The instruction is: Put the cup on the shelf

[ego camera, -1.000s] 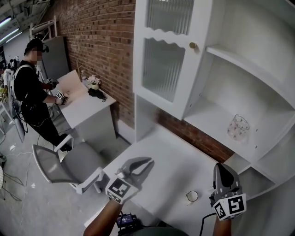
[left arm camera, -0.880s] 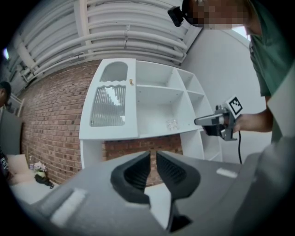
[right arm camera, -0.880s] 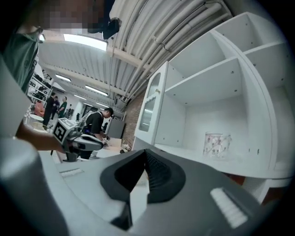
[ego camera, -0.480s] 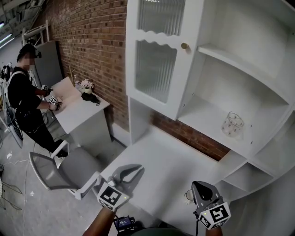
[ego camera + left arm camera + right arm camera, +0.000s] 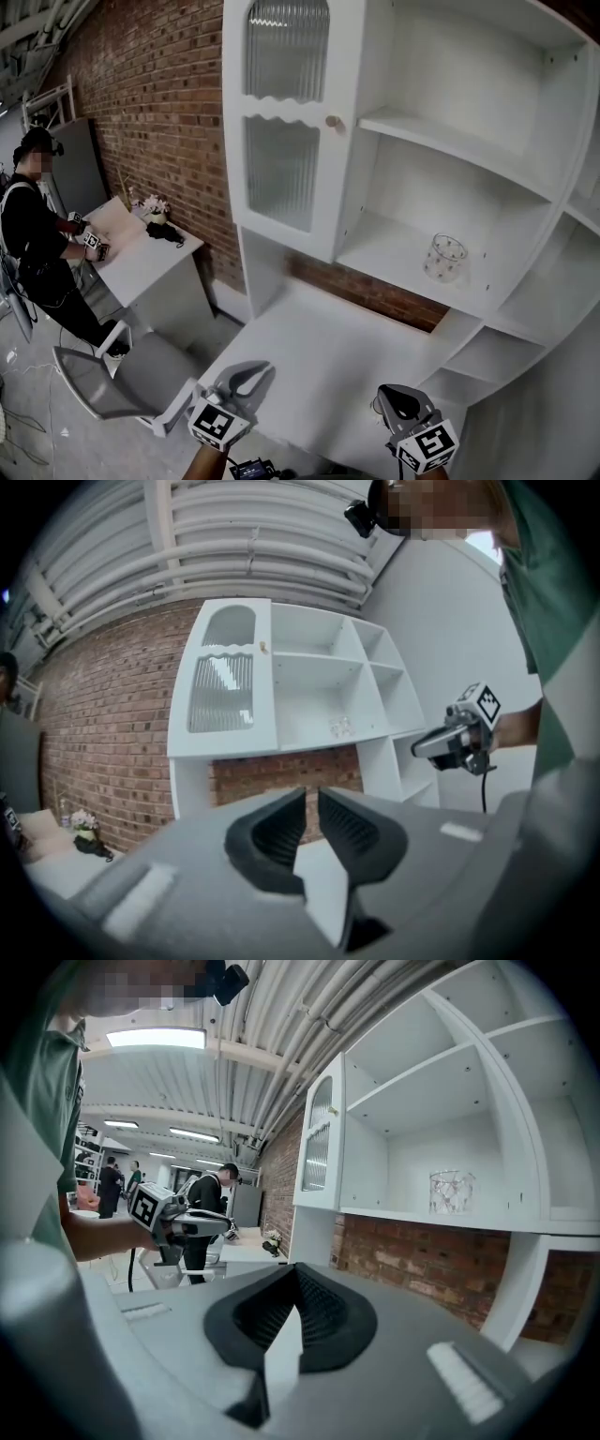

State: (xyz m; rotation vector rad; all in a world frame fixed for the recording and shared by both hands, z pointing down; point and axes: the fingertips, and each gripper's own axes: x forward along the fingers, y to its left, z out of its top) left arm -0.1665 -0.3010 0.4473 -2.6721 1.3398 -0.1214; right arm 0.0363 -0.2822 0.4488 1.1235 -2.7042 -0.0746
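Note:
A clear glass cup with small dots (image 5: 444,257) stands upright on the middle shelf (image 5: 394,251) of the white cabinet, free of both grippers. It also shows far off as the cup (image 5: 339,727) and the cup (image 5: 451,1192). My left gripper (image 5: 255,374) hovers low over the white desk (image 5: 309,342), its jaws a little apart with nothing between them (image 5: 312,791). My right gripper (image 5: 394,397) is low at the desk's right, shut and empty (image 5: 298,1267), well below the cup.
A ribbed glass door (image 5: 281,178) closes the cabinet's left column, with open compartments to its right. A brick wall (image 5: 159,103) runs behind. At the far left a person (image 5: 33,234) works at another table (image 5: 141,262); a grey chair (image 5: 108,380) stands by the desk.
The view has tilted up and pulled back. Both grippers sit lower in it, the right one drawn down and left from the shelf. A small white cup on the desk is now behind it.

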